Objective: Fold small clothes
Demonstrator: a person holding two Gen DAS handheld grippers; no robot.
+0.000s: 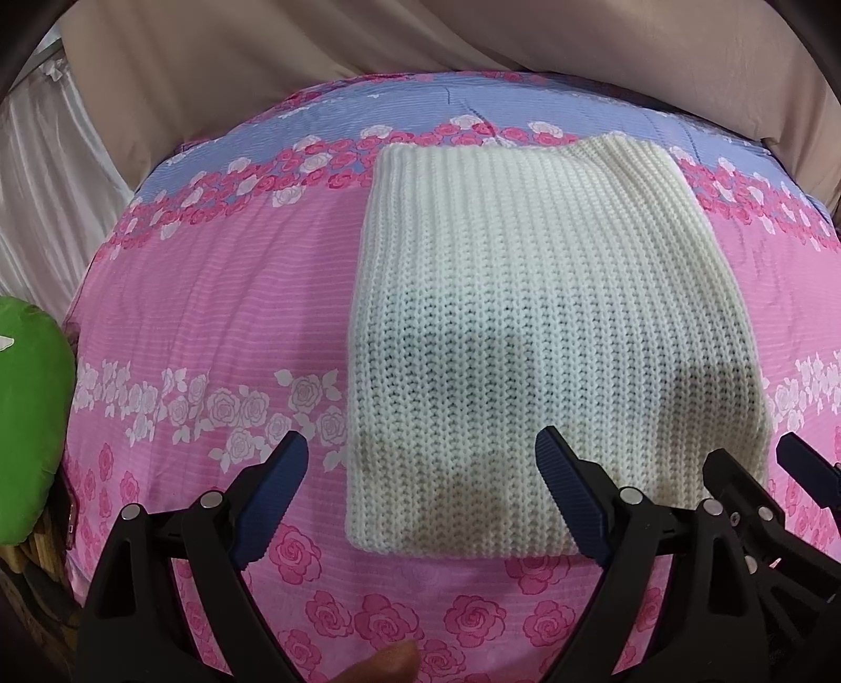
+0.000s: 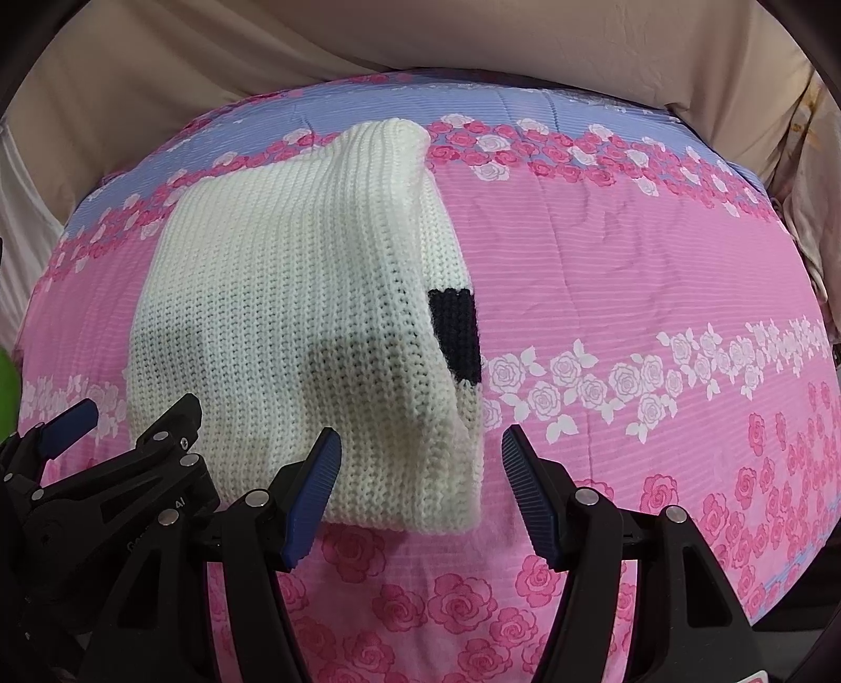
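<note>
A cream ribbed knit garment [image 1: 531, 315] lies folded into a rectangle on the pink rose-print bedspread [image 1: 210, 326]. In the right wrist view the same knit [image 2: 294, 326] shows a black patch [image 2: 456, 331] on a lower layer along its right edge. My left gripper [image 1: 423, 462] hovers open above the knit's near-left corner, nothing between its blue pads. My right gripper [image 2: 418, 454] hangs open over the knit's near-right corner, apart from the cloth. Each gripper shows in the other's view: the right one [image 1: 751, 462] and the left one [image 2: 136, 415].
A green cushion-like object [image 1: 29, 420] sits at the bedspread's left edge. Beige cloth [image 1: 368, 47] and pale fabric rise behind the far blue band of the bedspread [image 2: 368, 105]. A fingertip [image 1: 383, 667] shows at the bottom of the left wrist view.
</note>
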